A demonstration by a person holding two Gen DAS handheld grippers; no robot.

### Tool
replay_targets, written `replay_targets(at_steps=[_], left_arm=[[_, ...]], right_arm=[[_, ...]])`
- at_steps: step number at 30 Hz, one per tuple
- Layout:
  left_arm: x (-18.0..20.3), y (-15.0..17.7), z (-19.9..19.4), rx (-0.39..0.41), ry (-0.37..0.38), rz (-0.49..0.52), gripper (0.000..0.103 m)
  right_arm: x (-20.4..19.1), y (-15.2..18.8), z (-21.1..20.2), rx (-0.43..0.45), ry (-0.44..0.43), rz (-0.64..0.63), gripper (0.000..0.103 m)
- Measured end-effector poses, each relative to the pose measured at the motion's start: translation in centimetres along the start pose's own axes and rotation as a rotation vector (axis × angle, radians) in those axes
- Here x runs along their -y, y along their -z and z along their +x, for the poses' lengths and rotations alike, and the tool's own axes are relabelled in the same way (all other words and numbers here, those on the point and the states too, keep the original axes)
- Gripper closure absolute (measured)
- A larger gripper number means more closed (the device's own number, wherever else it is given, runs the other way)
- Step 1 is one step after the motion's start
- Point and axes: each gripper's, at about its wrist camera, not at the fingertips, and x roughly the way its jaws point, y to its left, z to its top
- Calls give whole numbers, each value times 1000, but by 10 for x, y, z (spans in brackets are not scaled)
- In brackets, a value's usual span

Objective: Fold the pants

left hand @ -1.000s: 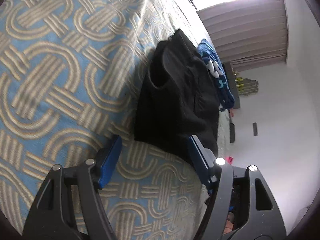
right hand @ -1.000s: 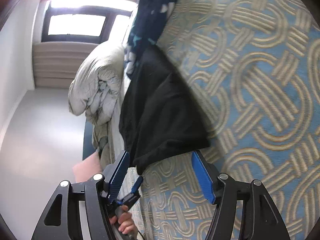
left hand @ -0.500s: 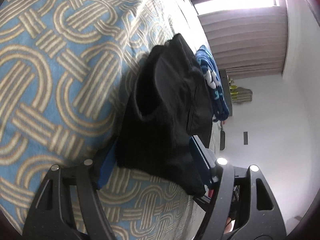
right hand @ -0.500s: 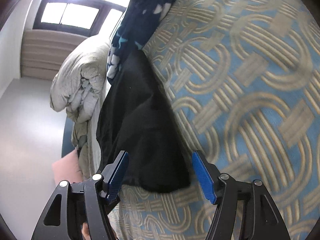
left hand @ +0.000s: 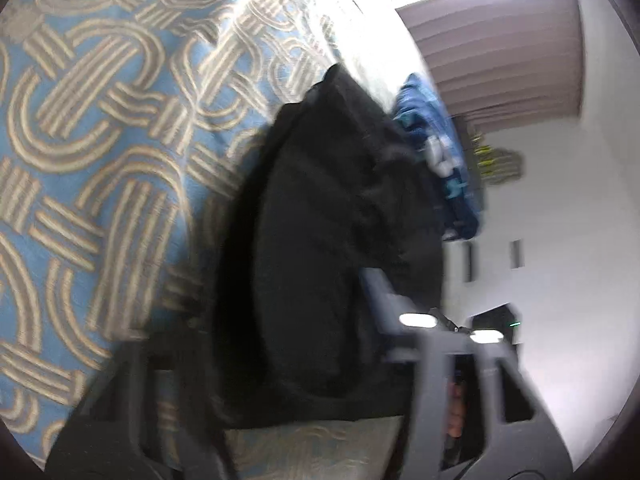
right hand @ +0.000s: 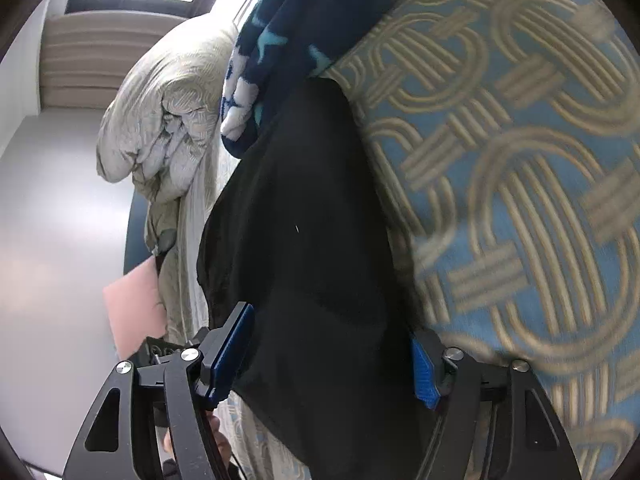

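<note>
My left fingers (left hand: pixel 280 344) have just been closing, and the black pants (left hand: pixel 332 240) sit right between them. The picture is badly smeared, so I cannot tell whether the pads are pressing the cloth. Only one finger (left hand: pixel 380 300) shows clearly, at the right of the fabric; the other is lost behind the dark bulk.

Over on my right fingers (right hand: pixel 328 360), the jaws have also just been closing, with the near end of the pants (right hand: pixel 304 260) filling the gap. The left blue pad (right hand: pixel 232 348) looks to be against the cloth edge, and the right pad (right hand: pixel 424 372) peeks out from behind the fabric. Whether they truly clamp it, I cannot tell.

The pants lie along the edge of the bed (right hand: pixel 520 200), on the blue cover with the beige woven loops. Beyond them sits a dark blue patterned blanket (right hand: pixel 280 52), touching their far end. A crumpled pale duvet (right hand: pixel 160 120) hangs just beside that, by the window side.
</note>
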Motion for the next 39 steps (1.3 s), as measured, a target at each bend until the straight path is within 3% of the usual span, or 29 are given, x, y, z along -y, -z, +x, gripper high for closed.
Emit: replay_targets(at_steps=[2, 5, 13, 22, 32, 39], left_arm=[[3, 3, -3, 30, 8, 11, 74], [8, 5, -14, 68, 15, 24, 77], [49, 9, -57, 108, 50, 93, 78], [135, 34, -91, 142, 111, 219, 78], [219, 75, -66, 92, 148, 329, 78], [286, 111, -15, 10, 163, 410, 77]], right_arm=[[-3, 1, 4, -10, 39, -39, 84], [-13, 9, -5, 19, 18, -94, 90], [-58, 27, -51, 107, -23, -148, 91], [-89, 40, -135, 222, -78, -180, 91], [-67, 59, -237, 346, -90, -167, 90], [-28, 69, -308, 438, -83, -127, 90]])
